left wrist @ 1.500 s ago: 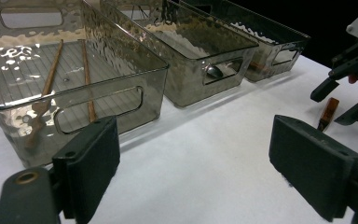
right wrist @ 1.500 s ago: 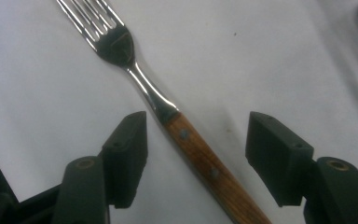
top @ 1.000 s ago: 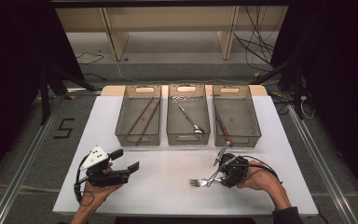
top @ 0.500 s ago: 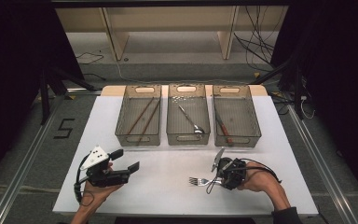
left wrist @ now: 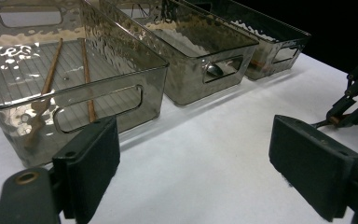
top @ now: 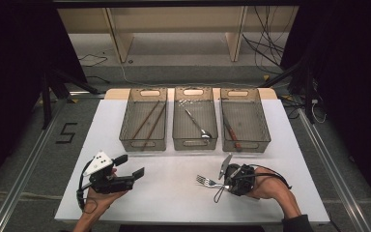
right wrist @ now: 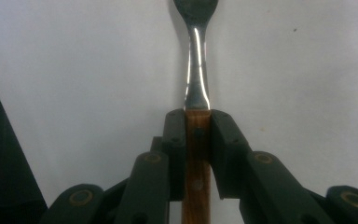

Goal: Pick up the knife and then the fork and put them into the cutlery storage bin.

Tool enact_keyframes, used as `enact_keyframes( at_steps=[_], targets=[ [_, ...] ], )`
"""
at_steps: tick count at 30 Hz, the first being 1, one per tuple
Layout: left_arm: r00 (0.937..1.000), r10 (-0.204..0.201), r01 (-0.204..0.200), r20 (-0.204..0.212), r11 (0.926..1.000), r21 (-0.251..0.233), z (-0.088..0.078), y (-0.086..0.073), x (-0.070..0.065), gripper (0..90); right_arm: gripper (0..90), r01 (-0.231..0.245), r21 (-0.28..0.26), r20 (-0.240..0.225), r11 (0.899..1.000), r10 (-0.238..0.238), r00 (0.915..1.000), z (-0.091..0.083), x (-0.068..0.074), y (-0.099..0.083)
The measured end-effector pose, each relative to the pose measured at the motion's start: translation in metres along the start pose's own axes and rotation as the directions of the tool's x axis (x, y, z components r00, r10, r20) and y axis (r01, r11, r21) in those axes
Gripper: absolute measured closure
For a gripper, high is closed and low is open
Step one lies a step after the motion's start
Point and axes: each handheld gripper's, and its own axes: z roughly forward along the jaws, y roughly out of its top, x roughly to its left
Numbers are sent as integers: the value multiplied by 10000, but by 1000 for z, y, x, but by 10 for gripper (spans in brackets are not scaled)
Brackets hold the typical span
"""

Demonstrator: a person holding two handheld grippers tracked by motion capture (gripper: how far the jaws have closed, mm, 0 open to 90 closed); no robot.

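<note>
1. We're seeing the right tongs (top: pixel 224 184) sitting lower right of centre in the high view, low over the white surface (top: pixel 174 203).
2. Their jaws have just been closing, and in the right gripper view they're now pressing both sides of the fork's (right wrist: pixel 197 84) wooden handle – clamped on it.
3. The fork (top: pixel 206 181) is lying flat on the surface, tines pointing to frame left in the high view, metal neck sticking out past the pads.
4. We're seeing the left tongs (top: pixel 130 169) at lower left of the high view, hovering above the surface, well apart from the fork.
5. In the left gripper view the pads (left wrist: pixel 91 165) are standing wide apart with bare surface between them – released, gripping nothing.
6. Three clear bins are sitting in a row across the middle of the high view: the left bin (top: pixel 144 142) is holding two wooden chopsticks (top: pixel 147 121), the middle bin (top: pixel 195 143) a spoon (top: pixel 197 124), the right bin (top: pixel 246 145) a dark-handled utensil (top: pixel 231 131) we can't identify.
</note>
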Motion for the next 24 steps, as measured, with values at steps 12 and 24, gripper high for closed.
enact_keyframes(
  at_steps=[12,24],
  targets=[
    [10000,-19,19,-19,10000,-23,0,0,0,157,778,-792,-1684,706,9825,922,9932,-22,-8,-1],
    [10000,0,0,-42,10000,-18,-1,0,1,157,778,-1895,-2315,714,9542,2109,9749,-29,-16,-4]
  ],
)
